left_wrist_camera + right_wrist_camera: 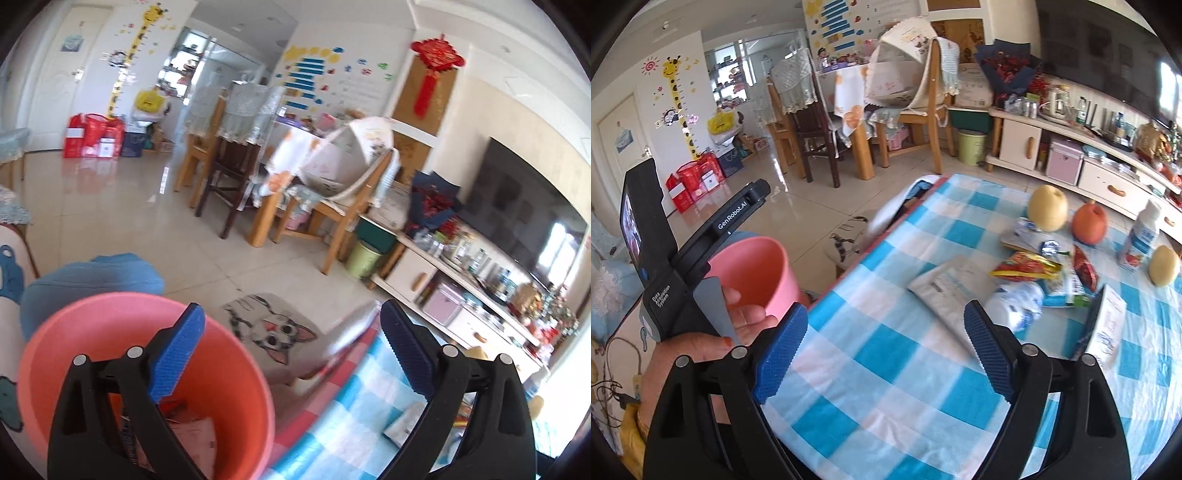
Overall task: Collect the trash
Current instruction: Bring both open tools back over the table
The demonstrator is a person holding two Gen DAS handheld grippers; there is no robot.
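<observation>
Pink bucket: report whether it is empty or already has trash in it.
Not empty. In the left wrist view, the pink bucket holds crumpled wrappers at its bottom; how full it is cannot be told.

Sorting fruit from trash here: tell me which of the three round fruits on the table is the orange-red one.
The middle fruit, between the yellow pear at the back and the yellow one beside the white bottle. Only it is orange-red.

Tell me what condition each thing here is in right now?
Left tool: open, empty.
Right tool: open, empty.
Pink bucket: upright, wrappers inside.
Milk bottle: upright, capped.
Red-yellow snack wrapper: crumpled, on the tablecloth.
White pouch: lying flat.
</observation>
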